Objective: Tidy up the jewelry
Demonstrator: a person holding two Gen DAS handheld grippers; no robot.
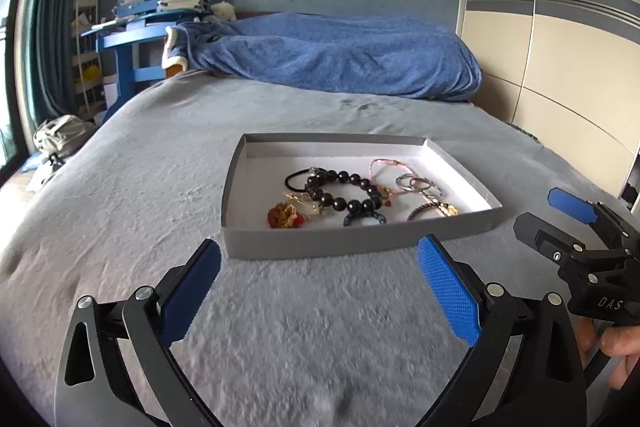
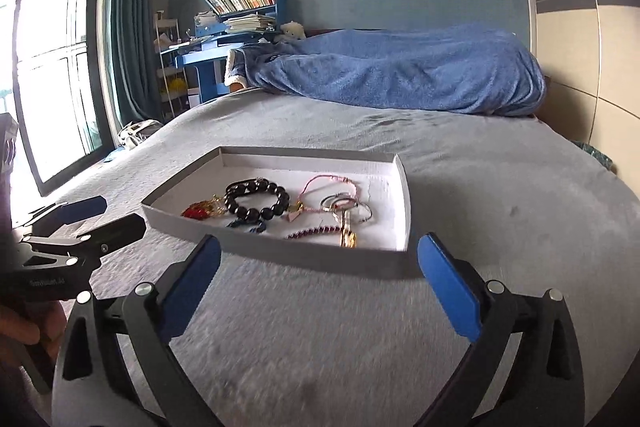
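Left wrist view: left gripper (image 1: 318,293) and right gripper (image 2: 318,293) both spread, empty, short of tray (image 1: 360,239). Risk: tangled bead bracelet (image 1: 344,193) drags neighbouring pieces out.

My right tool (image 1: 576,223) is cut off at the edge; the blanket (image 2: 304,355) near me blurs.

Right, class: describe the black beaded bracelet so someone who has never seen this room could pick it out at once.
Start at the grey bed cover, then find the shallow grey tray with white lining lying on it. Near the tray's middle lies the black beaded bracelet: a loop of large, glossy, dark round beads, far chunkier than the thin cords, silver rings and red-and-gold ornament around it.
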